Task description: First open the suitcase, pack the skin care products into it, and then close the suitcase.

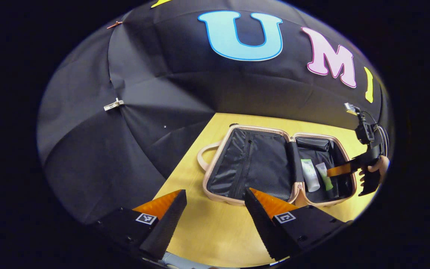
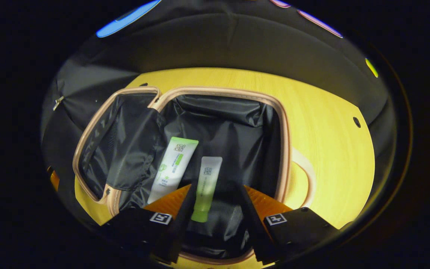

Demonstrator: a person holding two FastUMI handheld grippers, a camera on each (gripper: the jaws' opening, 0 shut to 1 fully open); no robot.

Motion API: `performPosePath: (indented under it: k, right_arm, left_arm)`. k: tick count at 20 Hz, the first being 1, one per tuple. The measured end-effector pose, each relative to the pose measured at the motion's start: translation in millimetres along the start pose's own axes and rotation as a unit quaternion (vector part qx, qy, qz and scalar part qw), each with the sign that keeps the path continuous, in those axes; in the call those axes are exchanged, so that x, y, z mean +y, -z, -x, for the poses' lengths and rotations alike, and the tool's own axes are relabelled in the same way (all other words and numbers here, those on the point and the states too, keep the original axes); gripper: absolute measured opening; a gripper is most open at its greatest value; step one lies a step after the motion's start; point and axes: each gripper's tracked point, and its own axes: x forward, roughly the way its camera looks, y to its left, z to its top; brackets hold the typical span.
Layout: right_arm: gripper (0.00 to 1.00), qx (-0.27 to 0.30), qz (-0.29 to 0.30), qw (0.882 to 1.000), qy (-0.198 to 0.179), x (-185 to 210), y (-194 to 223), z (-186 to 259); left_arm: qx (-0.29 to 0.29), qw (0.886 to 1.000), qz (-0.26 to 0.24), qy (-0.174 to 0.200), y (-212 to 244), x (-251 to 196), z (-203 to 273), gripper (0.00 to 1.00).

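Table (image 1: 215, 231) under suitcase (image 1: 250, 164), case lying flat, fully open, both halves lined dark. Left half bare, zip pocket only. Right half holds white tube (image 2: 173, 168) and green tube (image 2: 205, 188), side by side, apart.

Right gripper (image 2: 215, 203) hangs over right half, jaws spread, gripping nothing; green tube lies between fingers, seemingly loose. Left gripper (image 1: 215, 209) low over table near case front, jaws wide, empty.

Risk: closing lid could roll loose tubes toward hinge, pinch one in rim. Right gripper could snag lining on way out.
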Motion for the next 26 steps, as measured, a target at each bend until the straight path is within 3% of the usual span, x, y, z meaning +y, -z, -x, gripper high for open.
performPosePath:
  k: [1,2,4,9,13,20,24,26]
  right_arm:
    - [0.75,-0.017,0.0,1.0,-0.005,0,-6,10]
    - [0.93,-0.034,0.0,0.999,-0.01,-3,-10,22]
    - [1.0,-0.073,-0.011,0.997,-0.016,-8,-17,43]
    - [0.98,-0.141,-0.009,0.99,0.014,-53,-5,100]
    - [0.97,-0.198,-0.019,0.978,0.06,-109,5,136]
    - [0.98,-0.157,-0.054,0.975,0.145,-207,60,152]
    - [0.98,-0.163,-0.07,0.971,0.162,-225,78,168]
    - [0.98,-0.166,-0.08,0.97,0.16,-227,85,173]
  left_arm:
    - [-0.003,1.0,0.005,-0.009,-2,6,-6,0.98]
    - [-0.006,1.0,0.013,-0.013,-4,12,-13,0.98]
    - [-0.008,0.999,0.038,-0.013,-7,22,-30,0.98]
    - [0.028,0.994,0.105,-0.031,-4,66,-88,0.98]
    - [0.041,0.989,0.139,0.005,-18,76,-139,0.96]
    - [0.083,0.967,0.233,0.065,-29,67,-218,0.93]
    - [0.109,0.949,0.284,0.083,-14,61,-245,0.84]
    - [0.123,0.938,0.308,0.103,-11,53,-243,0.75]
